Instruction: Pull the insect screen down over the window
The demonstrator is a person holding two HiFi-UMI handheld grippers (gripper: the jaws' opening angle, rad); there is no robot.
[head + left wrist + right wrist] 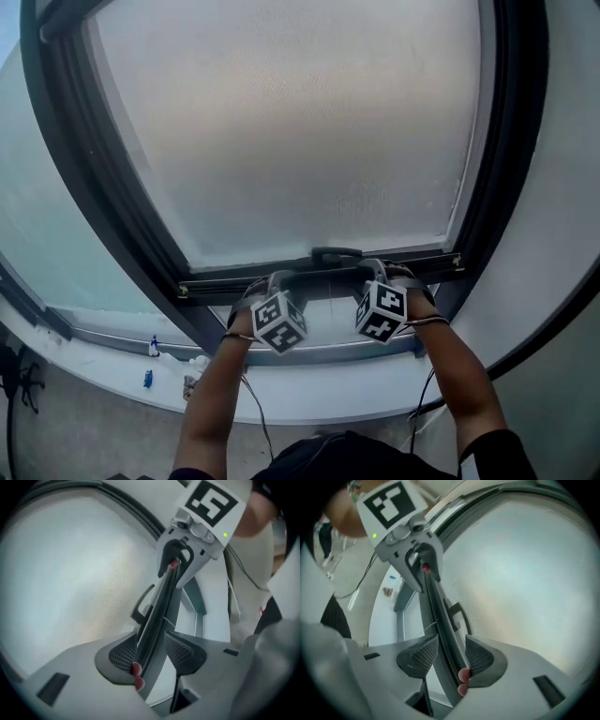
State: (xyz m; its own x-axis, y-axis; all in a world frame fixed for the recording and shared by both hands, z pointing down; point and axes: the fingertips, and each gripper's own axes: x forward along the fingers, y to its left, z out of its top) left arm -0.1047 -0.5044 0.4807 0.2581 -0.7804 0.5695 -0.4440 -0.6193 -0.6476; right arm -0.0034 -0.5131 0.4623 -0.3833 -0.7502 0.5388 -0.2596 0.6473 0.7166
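Note:
The insect screen [291, 122] is a pale mesh sheet that covers most of the dark window frame [94, 178]. Its dark bottom bar [319, 279], with a small handle [336, 253] at the middle, hangs just above the lower frame rail. My left gripper [281, 279] is shut on the bar left of the handle, and my right gripper [377, 272] on the bar right of it. In the left gripper view the bar [161, 606] runs between the meshed pads [123, 653] of the left gripper [149, 651]. The right gripper [450, 656] clamps the bar [438, 606] the same way.
A white sill [309, 398] runs under the window, with a small blue-capped bottle [153, 346] and a blue item [147, 378] at its left. Frosted glass panes flank the frame. The person's forearms [211, 394] reach up from below, with cables hanging beside them.

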